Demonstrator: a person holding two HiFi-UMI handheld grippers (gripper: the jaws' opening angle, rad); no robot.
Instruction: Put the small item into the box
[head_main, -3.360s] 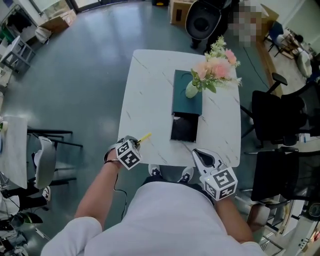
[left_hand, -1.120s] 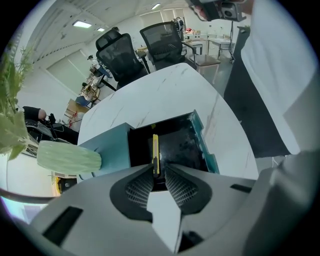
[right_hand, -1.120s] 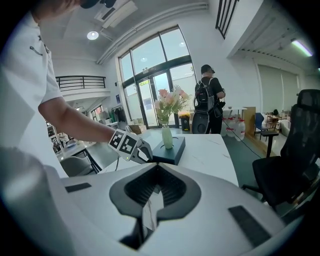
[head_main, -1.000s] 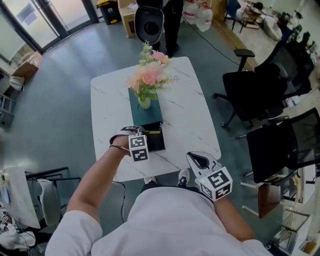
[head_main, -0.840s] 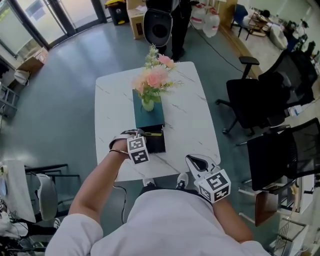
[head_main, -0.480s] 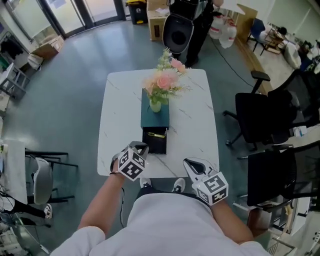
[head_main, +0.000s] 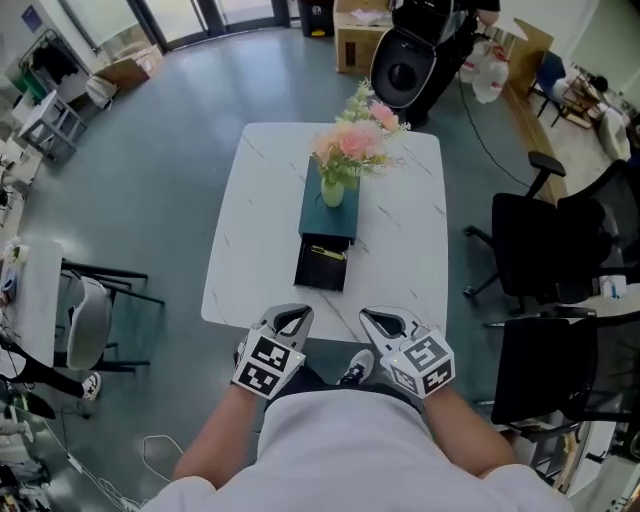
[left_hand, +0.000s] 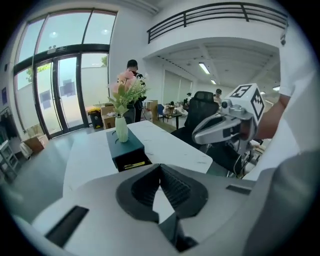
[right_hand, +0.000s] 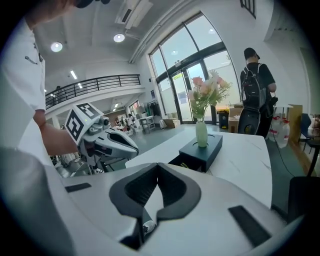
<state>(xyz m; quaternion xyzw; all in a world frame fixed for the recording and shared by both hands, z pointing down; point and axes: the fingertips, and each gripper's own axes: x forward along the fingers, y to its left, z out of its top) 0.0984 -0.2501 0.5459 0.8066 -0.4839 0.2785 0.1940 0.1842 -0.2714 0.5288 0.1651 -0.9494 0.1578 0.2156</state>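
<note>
**Left gripper** (left_hand: 160, 167): jaws together, nothing between them. Held at the near edge of the table (head_main: 260, 220), well apart from the box.

**Right gripper** (right_hand: 158, 166): jaws meeting at the tips, nothing between them. Held beside the left gripper at the same near edge, apart from it.

**Small item** (head_main: 330, 253): thin yellow stick lying flat in the open drawer (head_main: 318, 275). Its long axis runs across the drawer's width, roughly parallel to the drawer's front. In the head view it tilts slightly down to the right. The two ends cannot be told apart. Neither gripper touches it.

**Box** (head_main: 328, 215): dark teal and oblong, set lengthwise down the middle of the table. Its black drawer is pulled out toward the person.

**Vase** (head_main: 333, 192): pale green and upright, standing on the box lid at the end away from the drawer. It holds pink flowers (head_main: 355, 140) with green sprigs.

**Table**: white, marble-veined top with rounded corners.

**Print**: black-and-white square markers on each gripper's cube. Any lettering elsewhere is too small to read.

**Surroundings**: black office chairs (head_main: 545, 240) to the right of the table. A person with a backpack (right_hand: 255, 90) stands beyond the far end.
</note>
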